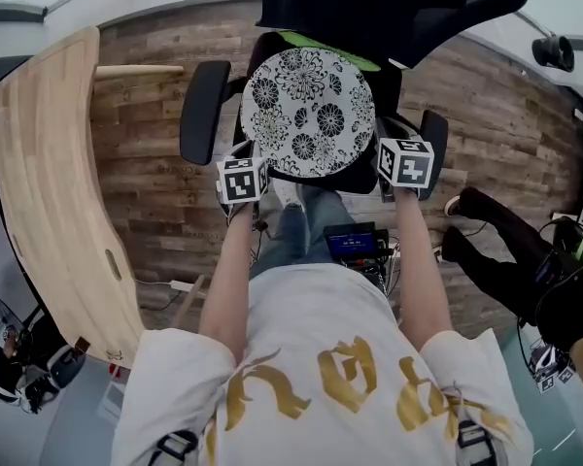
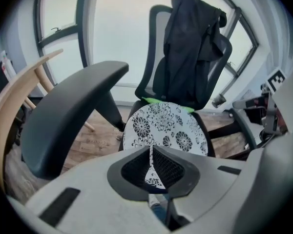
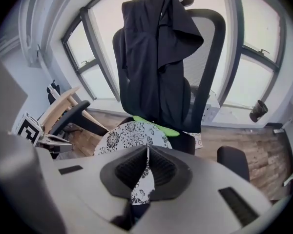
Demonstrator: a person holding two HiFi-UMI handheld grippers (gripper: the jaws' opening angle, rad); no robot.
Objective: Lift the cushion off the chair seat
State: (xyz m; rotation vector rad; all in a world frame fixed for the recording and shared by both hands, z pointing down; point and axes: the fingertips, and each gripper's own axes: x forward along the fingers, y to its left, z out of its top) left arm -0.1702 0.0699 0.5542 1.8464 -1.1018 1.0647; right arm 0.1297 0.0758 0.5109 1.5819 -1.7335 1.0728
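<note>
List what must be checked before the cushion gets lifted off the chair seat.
1. Left gripper shut on the cushion edge: ok, patterned fabric sits between its pads.
2. Right gripper shut on the cushion edge: ok, fabric is pinched the same way.
3. Grips spread apart on the near edge, one towards each side: ok.
4. Armrests beside the cushion, not over it: ok.
5. Black jacket on the backrest free of the cushion's far edge: cannot tell.
6. Green piece under the far edge loose from the cushion: cannot tell.
</note>
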